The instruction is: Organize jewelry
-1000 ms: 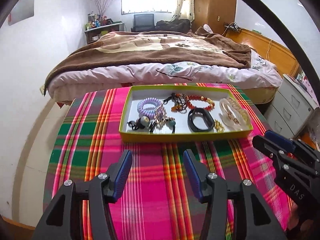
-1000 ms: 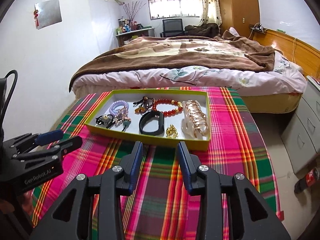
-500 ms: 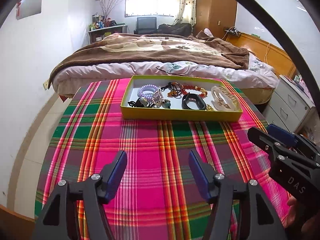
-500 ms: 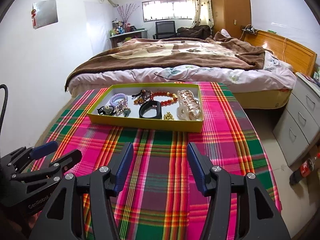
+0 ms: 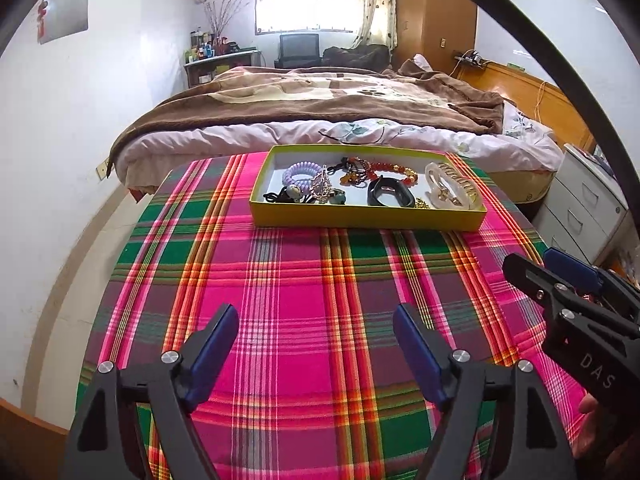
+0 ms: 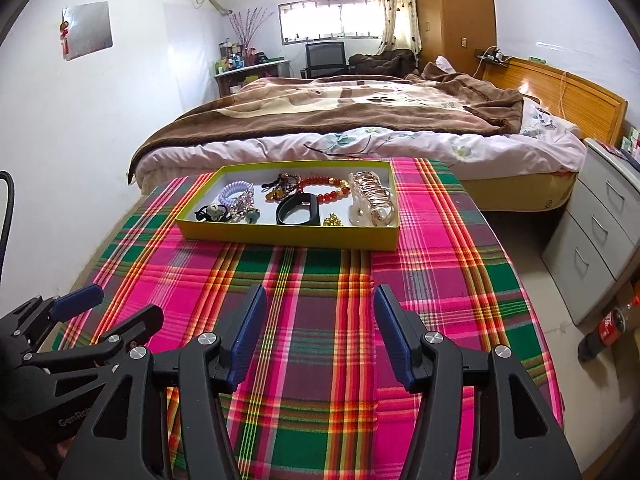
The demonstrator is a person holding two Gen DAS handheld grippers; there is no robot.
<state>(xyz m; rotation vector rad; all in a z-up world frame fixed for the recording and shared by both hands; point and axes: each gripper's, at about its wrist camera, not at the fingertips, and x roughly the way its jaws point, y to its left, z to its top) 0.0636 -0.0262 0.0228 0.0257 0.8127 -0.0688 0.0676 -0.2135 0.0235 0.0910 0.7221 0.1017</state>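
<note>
Bedroom setting: bed (image 5: 320, 120) beyond the far edge of a table under a plaid cloth (image 5: 280, 280). Yellow-green tray (image 5: 360, 222) near the far edge of the cloth, roughly centred.

Contents, all inside the tray:
- Left end: purple coil tie (image 5: 300, 174), black hair tie with charm (image 5: 288, 196).
- Middle: red bead bracelet (image 5: 394, 170) toward the far wall, black band (image 5: 386, 196) toward the near wall, small gold piece (image 5: 420, 203) just beside the band.
- Right end: clear hair claw (image 5: 450, 192).
- Several pieces at left and middle touching or overlapping; exact tangle too small to tell.

Left gripper (image 5: 316, 312): released, jaws wide apart, grasping nothing, above the near half of the cloth, well apart from the tray. Right gripper (image 6: 320, 294): released likewise, empty, beside the left one near the near edge.

Step in hand, as judged: between picks, or at the end of collection, since every visible piece lies in the tray.

Next move, if sorting goes on: advance one gripper over the near wall of the tray, select a single isolated piece such as the black band, close on its rim only. Avoid the overlapped cluster at the left end; risk of lifting two pieces together.
</note>
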